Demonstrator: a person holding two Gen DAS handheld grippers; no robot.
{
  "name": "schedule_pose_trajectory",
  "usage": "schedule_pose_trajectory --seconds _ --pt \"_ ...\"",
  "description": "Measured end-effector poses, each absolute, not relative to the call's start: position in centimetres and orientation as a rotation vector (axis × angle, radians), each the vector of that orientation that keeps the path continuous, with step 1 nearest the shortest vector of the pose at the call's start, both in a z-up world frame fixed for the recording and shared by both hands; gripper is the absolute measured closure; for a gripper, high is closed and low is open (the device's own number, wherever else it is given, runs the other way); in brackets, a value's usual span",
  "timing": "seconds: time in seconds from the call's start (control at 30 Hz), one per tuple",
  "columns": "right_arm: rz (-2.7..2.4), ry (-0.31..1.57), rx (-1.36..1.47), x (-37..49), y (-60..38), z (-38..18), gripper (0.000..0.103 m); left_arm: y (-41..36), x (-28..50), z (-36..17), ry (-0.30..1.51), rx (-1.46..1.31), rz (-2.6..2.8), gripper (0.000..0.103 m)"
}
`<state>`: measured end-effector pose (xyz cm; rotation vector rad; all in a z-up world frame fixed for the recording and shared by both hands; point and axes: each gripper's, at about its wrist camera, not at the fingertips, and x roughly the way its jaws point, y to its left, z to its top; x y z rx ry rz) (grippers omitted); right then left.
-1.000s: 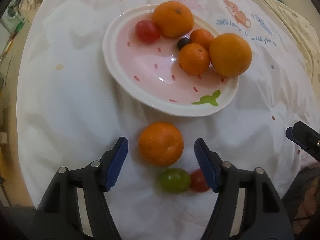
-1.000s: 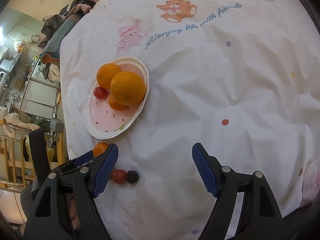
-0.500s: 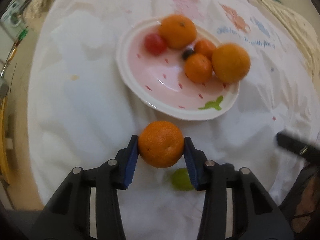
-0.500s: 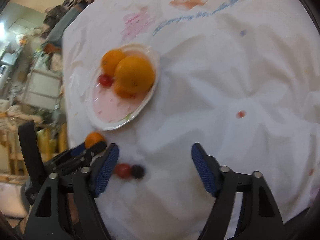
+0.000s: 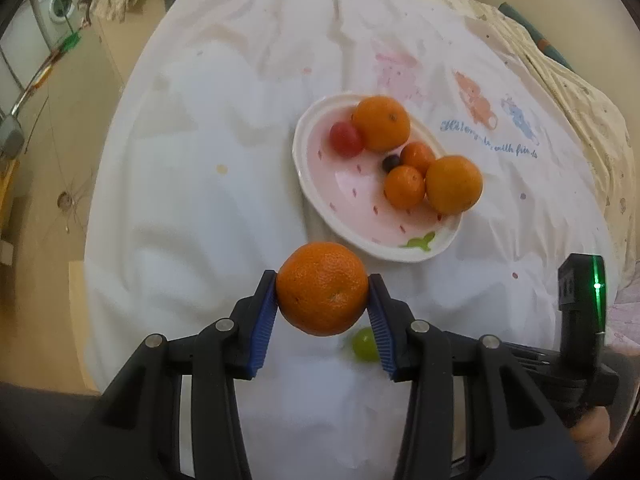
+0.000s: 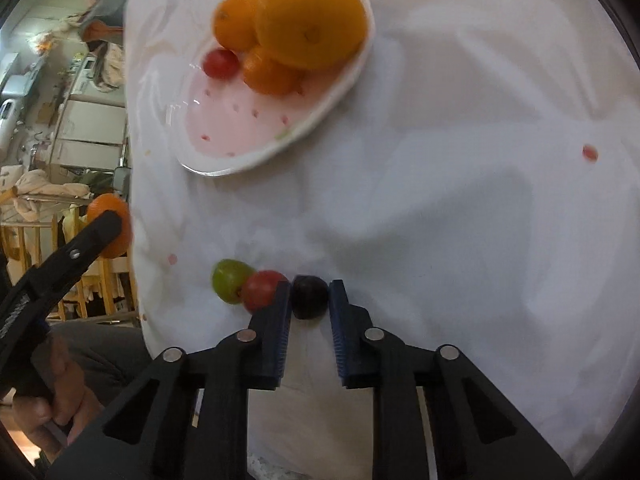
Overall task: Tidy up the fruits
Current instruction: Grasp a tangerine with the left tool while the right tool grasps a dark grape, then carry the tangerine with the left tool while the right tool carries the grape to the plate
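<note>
The wrinkled white cloth (image 5: 208, 184) with printed cartoon animals covered the bench. On it stood the glossy oval plate (image 5: 320, 200), pink inside, holding round oranges. My left gripper (image 5: 322, 295) held a pebbled tangerine (image 5: 322, 288) between its ribbed blue jaws, above the cloth near the plate. My right gripper (image 6: 310, 298) had closed its jaws on a small dark grape (image 6: 310, 295) on the cloth, beside a red tomato (image 6: 262, 289) and a green one (image 6: 229, 285).
</note>
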<state>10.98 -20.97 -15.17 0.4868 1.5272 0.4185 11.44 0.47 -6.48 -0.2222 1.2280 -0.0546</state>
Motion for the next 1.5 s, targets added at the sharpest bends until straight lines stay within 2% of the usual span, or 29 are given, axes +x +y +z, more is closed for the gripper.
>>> schedule_pose_trajectory --seconds 0.17,0.57,1.2,1.5 --pt "0.404 1.541 0.560 11.0 -21.3 -16.3 0.083 0.5 11.4 -6.9 1.251 -0.237 -0.061 0.063" --pt "0.429 1.462 0.435 10.0 -20.8 -14.5 0.084 0.3 11.5 -7.2 1.232 -0.205 -0.042 0.063" --pt "0.480 1.075 0.572 10.3 -26.1 -4.5 0.084 0.9 11.0 -5.5 1.107 -0.171 0.003 0.063" --pt "0.528 1.007 0.611 12.6 -26.9 -2.0 0.084 0.1 12.1 -2.4 1.059 -0.123 -0.027 0.063"
